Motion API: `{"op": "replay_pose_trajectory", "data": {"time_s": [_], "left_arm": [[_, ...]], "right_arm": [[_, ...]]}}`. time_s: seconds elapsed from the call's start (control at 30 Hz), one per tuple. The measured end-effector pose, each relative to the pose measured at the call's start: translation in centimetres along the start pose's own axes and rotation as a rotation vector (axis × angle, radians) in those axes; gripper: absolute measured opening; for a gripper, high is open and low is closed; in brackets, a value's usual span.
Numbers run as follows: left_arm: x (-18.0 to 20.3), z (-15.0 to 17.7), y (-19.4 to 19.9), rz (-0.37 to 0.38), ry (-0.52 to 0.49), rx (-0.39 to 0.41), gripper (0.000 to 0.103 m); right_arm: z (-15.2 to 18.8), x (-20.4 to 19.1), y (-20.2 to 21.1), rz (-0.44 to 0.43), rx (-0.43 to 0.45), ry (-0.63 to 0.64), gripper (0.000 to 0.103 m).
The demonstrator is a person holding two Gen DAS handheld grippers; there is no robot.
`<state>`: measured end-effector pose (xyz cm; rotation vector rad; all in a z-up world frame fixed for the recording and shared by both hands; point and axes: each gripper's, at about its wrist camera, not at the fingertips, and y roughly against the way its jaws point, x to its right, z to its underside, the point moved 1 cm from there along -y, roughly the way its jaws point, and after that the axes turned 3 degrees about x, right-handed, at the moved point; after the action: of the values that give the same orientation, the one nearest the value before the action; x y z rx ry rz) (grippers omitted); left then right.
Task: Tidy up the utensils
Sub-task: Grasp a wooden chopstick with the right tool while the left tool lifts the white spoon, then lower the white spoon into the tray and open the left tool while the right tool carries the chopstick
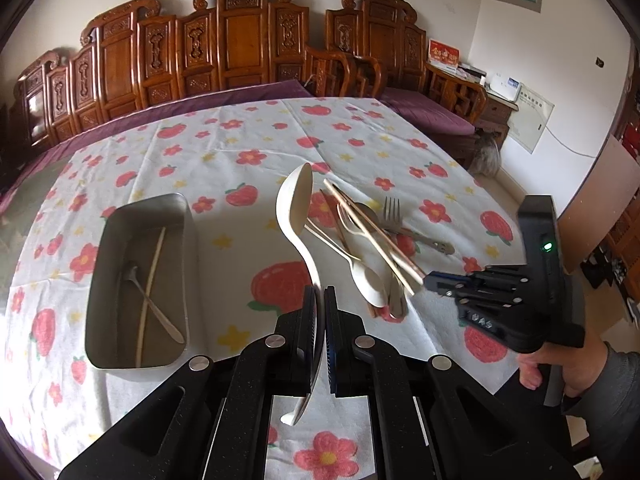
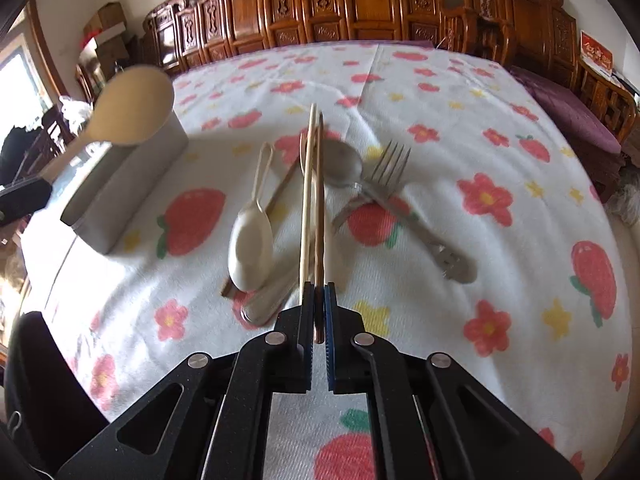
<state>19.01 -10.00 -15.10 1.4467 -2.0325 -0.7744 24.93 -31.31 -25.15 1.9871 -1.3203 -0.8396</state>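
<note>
Left wrist camera is looking forward along its fingers, sitting low and near over the tablecloth (image 1: 240, 136), facing the carved wooden bench (image 1: 224, 44) at 12 o'clock. Right wrist camera is facing the same way from further right, equally near. Both views are sharing the utensil pile (image 1: 372, 236) (image 2: 304, 200) and metal tray (image 1: 140, 280) (image 2: 120, 196).

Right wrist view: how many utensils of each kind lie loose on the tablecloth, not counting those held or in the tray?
White spoon: 1
Metal spoon: 1
Metal fork: 1
Brown chopstick: 1
Total: 4
</note>
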Motion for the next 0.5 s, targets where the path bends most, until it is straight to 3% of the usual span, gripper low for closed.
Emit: {"op": "replay_pose_trajectory", "data": {"time_s": [0.5], "left_arm": [[-4.5,-1.2,2.4,-0.058,0.047,0.033,0.004]], "right_arm": [[-2.7,-3.5,6.2,-0.064,0.138,0.048,0.006]]}}
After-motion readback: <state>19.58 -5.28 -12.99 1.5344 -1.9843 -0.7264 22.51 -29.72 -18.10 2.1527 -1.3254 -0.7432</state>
